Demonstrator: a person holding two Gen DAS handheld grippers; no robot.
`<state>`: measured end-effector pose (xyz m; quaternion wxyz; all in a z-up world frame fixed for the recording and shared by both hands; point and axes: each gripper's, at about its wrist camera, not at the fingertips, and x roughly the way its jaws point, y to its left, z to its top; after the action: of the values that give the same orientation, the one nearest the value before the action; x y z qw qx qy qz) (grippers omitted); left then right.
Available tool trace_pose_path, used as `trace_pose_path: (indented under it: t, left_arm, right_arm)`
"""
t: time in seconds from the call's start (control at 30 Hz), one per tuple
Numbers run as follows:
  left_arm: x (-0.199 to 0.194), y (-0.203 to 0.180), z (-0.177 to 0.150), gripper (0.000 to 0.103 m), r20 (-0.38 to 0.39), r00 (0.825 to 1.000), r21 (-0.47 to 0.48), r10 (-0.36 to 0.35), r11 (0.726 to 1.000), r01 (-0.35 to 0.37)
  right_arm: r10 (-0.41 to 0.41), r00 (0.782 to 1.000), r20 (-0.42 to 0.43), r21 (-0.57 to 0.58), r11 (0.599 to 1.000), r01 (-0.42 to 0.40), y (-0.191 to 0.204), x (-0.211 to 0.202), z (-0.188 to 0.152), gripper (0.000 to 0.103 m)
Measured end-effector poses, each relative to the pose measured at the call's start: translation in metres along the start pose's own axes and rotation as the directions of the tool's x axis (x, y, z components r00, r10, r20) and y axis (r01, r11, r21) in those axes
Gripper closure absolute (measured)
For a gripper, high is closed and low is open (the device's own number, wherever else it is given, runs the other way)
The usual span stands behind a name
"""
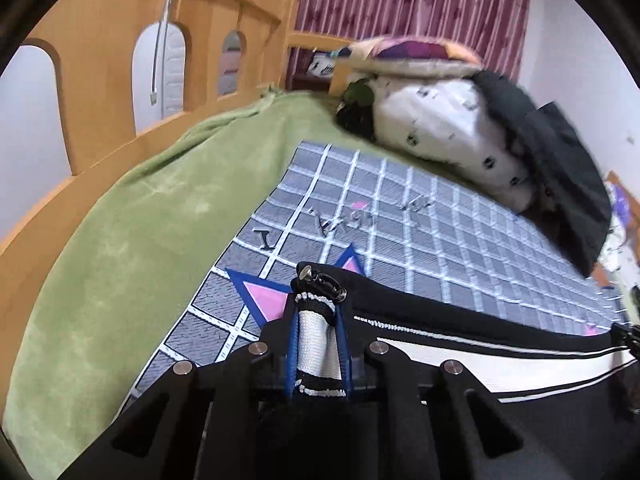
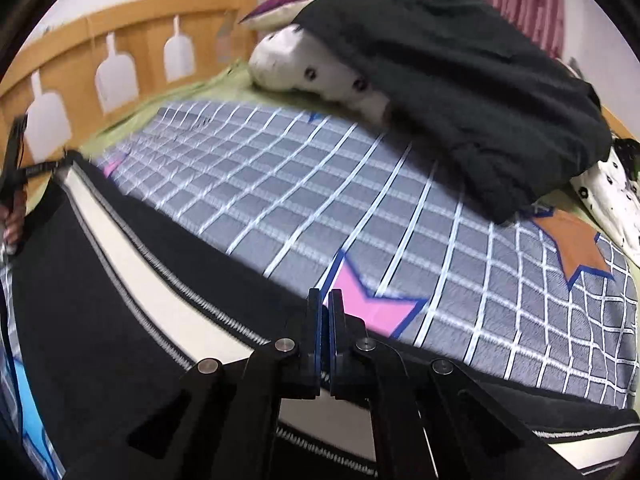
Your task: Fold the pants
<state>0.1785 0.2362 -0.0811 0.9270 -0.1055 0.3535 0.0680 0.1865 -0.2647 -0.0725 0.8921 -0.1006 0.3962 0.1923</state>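
Black pants (image 1: 460, 320) with a white side stripe lie stretched along the near edge of the bed. My left gripper (image 1: 318, 306) is shut on one end of them, with a fold of black and white striped fabric and a metal snap pinched between the blue pads. In the right wrist view the pants (image 2: 100, 280) run from the left toward my right gripper (image 2: 325, 300). Its jaws are pressed together at the pants' far edge, on the cloth. The left gripper (image 2: 16, 176) shows at the far left there, held by a hand (image 2: 14, 216).
A grey checked blanket (image 2: 360, 184) with pink and orange stars covers the bed over a green sheet (image 1: 140, 220). A white spotted pillow (image 1: 440, 132) and a black garment (image 2: 460, 80) are piled at the far end. A wooden rail (image 1: 100, 80) runs along the left.
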Motion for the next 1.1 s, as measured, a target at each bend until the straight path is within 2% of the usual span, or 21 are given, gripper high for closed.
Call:
trace_pose_path:
  t: [0.13, 0.2, 0.3, 0.33, 0.37, 0.4, 0.47, 0.5, 0.6, 0.67, 0.7, 0.73, 0.83, 0.9, 0.97, 1.03, 1.07, 1.1]
  left_arm:
    - [0.034, -0.001, -0.008, 0.086, -0.080, 0.995, -0.008, 0.062, 0.998, -0.063]
    - [0.031, -0.002, -0.006, 0.085, -0.077, 0.995, -0.004, 0.060, 0.998, -0.060]
    - [0.025, -0.002, -0.006, 0.071, -0.094, 0.993, 0.017, 0.078, 0.997, -0.077]
    - [0.022, -0.002, -0.007, 0.062, -0.099, 0.991, 0.023, 0.084, 0.996, -0.082]
    - [0.019, -0.002, -0.008, 0.054, -0.100, 0.991, 0.022, 0.087, 0.996, -0.085]
    - [0.017, -0.001, -0.011, 0.053, -0.098, 0.992, 0.016, 0.082, 0.997, -0.081]
    - [0.011, -0.001, -0.014, 0.052, -0.091, 0.995, -0.004, 0.044, 0.999, -0.045]
    - [0.010, -0.002, -0.015, 0.050, -0.091, 0.996, -0.012, 0.022, 1.000, -0.023]
    - [0.011, -0.007, -0.015, 0.047, -0.092, 0.995, 0.016, 0.038, 0.999, -0.037]
    - [0.014, -0.009, -0.015, 0.047, -0.097, 0.993, 0.042, 0.064, 0.997, -0.061]
    - [0.013, -0.009, -0.014, 0.047, -0.099, 0.993, 0.047, 0.069, 0.997, -0.065]
    - [0.011, -0.008, -0.014, 0.047, -0.094, 0.993, 0.047, 0.065, 0.997, -0.061]
    - [0.000, -0.005, -0.010, 0.047, -0.024, 0.998, 0.030, 0.066, 0.997, -0.065]
    - [0.000, -0.002, -0.004, 0.059, 0.003, 0.997, 0.004, 0.071, 0.997, -0.071]
    - [0.016, -0.001, 0.002, 0.079, -0.049, 0.996, -0.022, 0.068, 0.997, -0.069]
    - [0.032, 0.001, 0.000, 0.082, -0.096, 0.994, -0.038, 0.053, 0.998, -0.057]
    - [0.035, 0.000, -0.001, 0.082, -0.097, 0.993, -0.038, 0.066, 0.997, -0.070]
    - [0.033, -0.001, -0.001, 0.082, -0.093, 0.993, -0.033, 0.070, 0.997, -0.073]
  right_arm:
    - [-0.067, 0.995, -0.078, 0.009, 0.998, 0.068, 0.005, 0.044, -0.001, 0.103]
    - [-0.075, 0.992, -0.105, 0.044, 0.996, 0.079, 0.002, 0.062, -0.006, 0.103]
    - [-0.044, 0.997, -0.069, 0.097, 0.994, 0.051, -0.008, 0.043, -0.003, 0.100]
    - [-0.028, 0.998, -0.057, 0.111, 0.993, 0.034, -0.011, 0.036, -0.003, 0.098]
    - [-0.004, 0.999, -0.046, 0.116, 0.993, 0.010, -0.015, 0.029, -0.002, 0.088]
    - [0.023, 0.999, -0.039, 0.111, 0.994, -0.019, -0.017, 0.023, -0.002, 0.069]
    - [0.049, 0.998, -0.037, 0.077, 0.996, -0.046, -0.015, 0.015, 0.000, 0.047]
    - [0.053, 0.998, -0.039, 0.044, 0.998, -0.051, -0.012, 0.014, 0.000, 0.045]
    - [0.057, 0.991, -0.120, -0.035, 0.997, -0.062, 0.001, 0.031, -0.003, 0.046]
    - [0.039, 0.982, -0.183, -0.089, 0.994, -0.056, 0.009, 0.046, -0.010, 0.052]
    - [0.031, 0.985, -0.172, -0.110, 0.993, -0.050, 0.013, 0.047, -0.012, 0.075]
    - [0.068, 0.983, -0.169, -0.130, 0.987, -0.091, 0.017, 0.043, -0.012, 0.097]
    - [0.015, 0.994, -0.111, -0.201, 0.979, -0.037, 0.029, 0.028, -0.008, 0.101]
    - [0.035, 0.999, -0.015, -0.141, 0.989, -0.037, 0.021, 0.008, 0.001, 0.100]
    - [0.058, 0.998, 0.020, -0.079, 0.995, -0.056, 0.010, 0.006, 0.007, 0.100]
    - [0.035, 0.999, -0.026, -0.070, 0.997, -0.037, 0.010, 0.027, 0.003, 0.101]
    - [0.013, 0.998, -0.070, -0.086, 0.996, -0.019, 0.013, 0.044, -0.002, 0.101]
    - [-0.002, 0.997, -0.075, -0.089, 0.996, -0.004, 0.016, 0.052, -0.006, 0.100]
